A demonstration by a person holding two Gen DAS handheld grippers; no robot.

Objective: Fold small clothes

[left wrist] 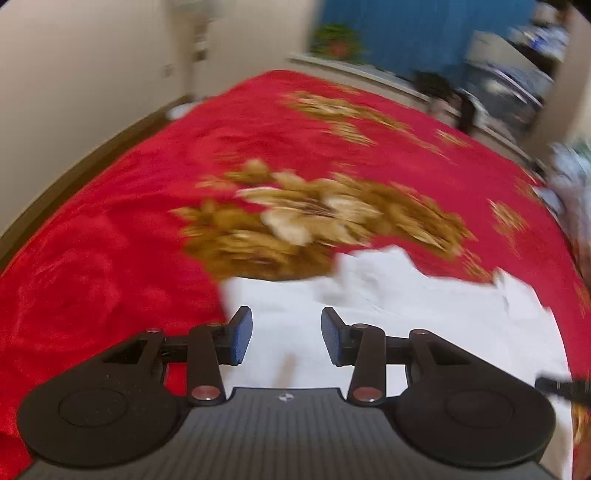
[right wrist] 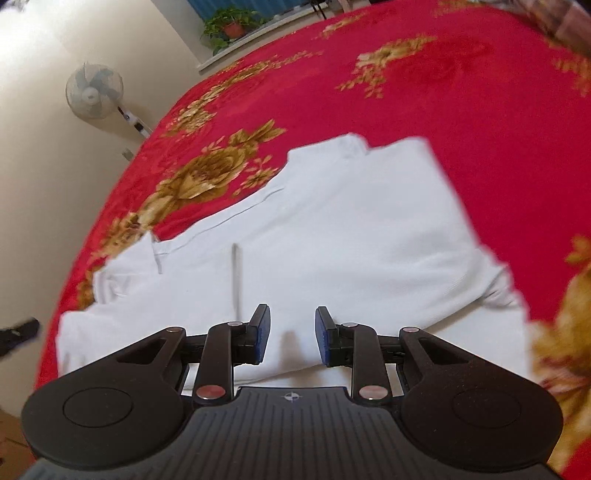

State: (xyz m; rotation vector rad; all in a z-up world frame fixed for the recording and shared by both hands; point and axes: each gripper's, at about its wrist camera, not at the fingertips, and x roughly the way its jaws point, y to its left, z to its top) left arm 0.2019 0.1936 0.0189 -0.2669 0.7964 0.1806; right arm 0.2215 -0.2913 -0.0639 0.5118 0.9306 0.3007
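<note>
A white garment lies spread on a red blanket with gold flowers, with one side folded over and a sleeve end at the left. My right gripper hovers over its near part, jaws apart, and nothing sits between the blue pads. The left wrist view is blurred. There the same white garment fills the lower right of the red blanket. My left gripper is open above the garment's left edge, and its pads hold nothing.
A standing fan and a potted plant are by the wall beyond the bed's far left. Pale blue cloth is heaped at the bed's right edge. A dark object pokes in at the right of the left wrist view.
</note>
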